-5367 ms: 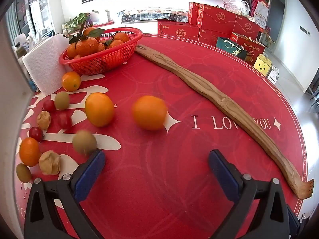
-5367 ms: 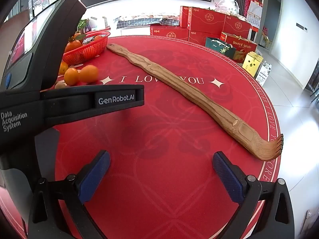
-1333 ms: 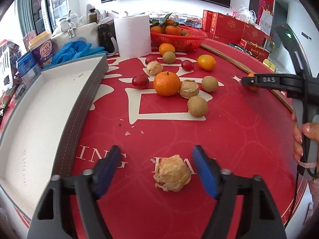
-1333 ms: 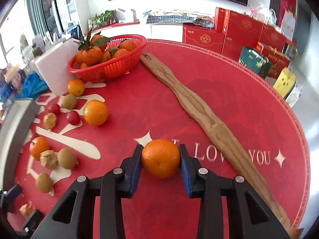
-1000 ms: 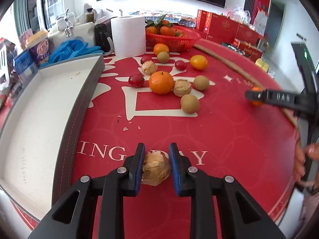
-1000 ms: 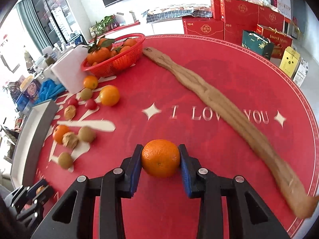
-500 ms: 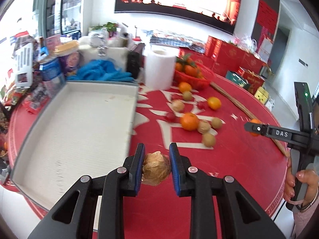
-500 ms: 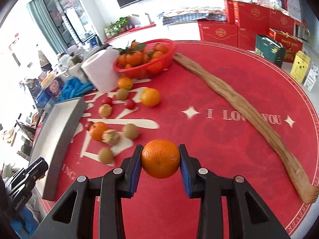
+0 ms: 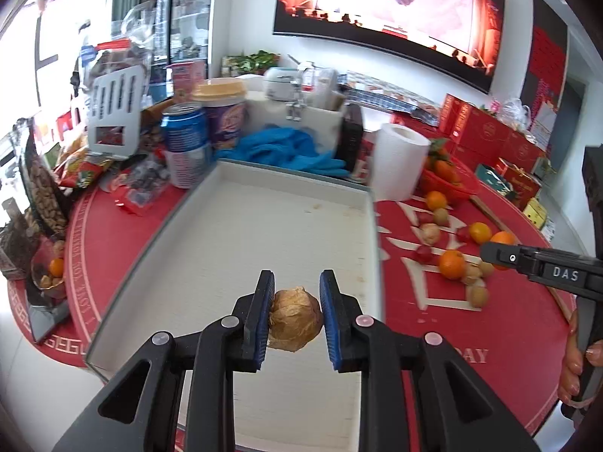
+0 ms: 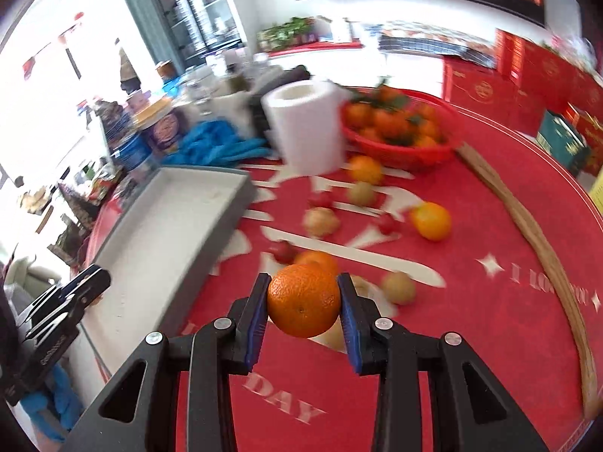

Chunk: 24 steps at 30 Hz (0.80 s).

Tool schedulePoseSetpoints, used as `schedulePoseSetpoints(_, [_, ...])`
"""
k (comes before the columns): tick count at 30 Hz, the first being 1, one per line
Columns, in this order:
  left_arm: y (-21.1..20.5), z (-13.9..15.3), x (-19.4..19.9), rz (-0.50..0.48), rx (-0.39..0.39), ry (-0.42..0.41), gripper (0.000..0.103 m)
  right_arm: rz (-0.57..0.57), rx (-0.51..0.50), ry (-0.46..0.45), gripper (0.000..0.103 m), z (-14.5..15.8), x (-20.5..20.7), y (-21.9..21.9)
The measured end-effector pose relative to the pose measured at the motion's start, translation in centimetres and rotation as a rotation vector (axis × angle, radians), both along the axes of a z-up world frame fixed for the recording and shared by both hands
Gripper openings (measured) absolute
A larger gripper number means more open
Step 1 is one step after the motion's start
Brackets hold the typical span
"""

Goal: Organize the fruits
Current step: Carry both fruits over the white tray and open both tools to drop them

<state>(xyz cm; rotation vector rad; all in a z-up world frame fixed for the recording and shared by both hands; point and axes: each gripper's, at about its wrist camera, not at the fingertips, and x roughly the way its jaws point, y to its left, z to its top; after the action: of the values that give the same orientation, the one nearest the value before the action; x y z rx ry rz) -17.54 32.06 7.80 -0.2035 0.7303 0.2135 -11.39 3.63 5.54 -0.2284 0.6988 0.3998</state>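
My left gripper [image 9: 294,316] is shut on a tan papery husked fruit [image 9: 294,319] and holds it above the near part of a grey-rimmed white tray [image 9: 241,233]. My right gripper [image 10: 303,301] is shut on an orange [image 10: 303,300], held above the red tablecloth to the right of the tray [image 10: 150,233]. Loose oranges, kiwis, husked fruits and small red fruits lie on the cloth [image 10: 358,226]. The right gripper also shows at the right of the left wrist view [image 9: 501,252].
A red basket of oranges [image 10: 399,132] and a white paper roll [image 10: 305,128] stand behind the loose fruit. A long wooden piece [image 10: 535,241] lies on the right. Blue gloves [image 9: 290,150], cans, cups and snack bags crowd behind and left of the tray.
My left gripper closed on the husked fruit, lifted it and carried it left over the tray. My right gripper carried its orange left toward the loose fruit and the tray.
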Motion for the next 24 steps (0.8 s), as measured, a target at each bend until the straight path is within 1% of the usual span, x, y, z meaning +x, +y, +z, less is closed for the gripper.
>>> schedulePoseSetpoints(5, [2.2, -0.8, -0.2, 0.039, -0.005, 0.012, 0.027, 0.084, -0.038, 0.006, 0.036, -0.5, -0.2, 4.8])
schedulePoseSetpoints(11, [4.2, -2.7, 0.5, 0.074, -0.025, 0.061, 0.027, 0.166, -0.071, 0.05, 0.036, -2.2, 0.2, 10.4])
schedulePoseSetpoints(17, [5.1, -3.7, 0.9, 0.083, -0.025, 0.087, 0.027, 0.204, -0.087, 0.098, 0.036, -3.7, 1.0, 13.8])
schedulePoseSetpoints(24, [5.8, -4.8, 1.3, 0.09, -0.039, 0.114, 0.027, 0.21, -0.105, 0.129, 0.036, -4.9, 1.9, 15.1])
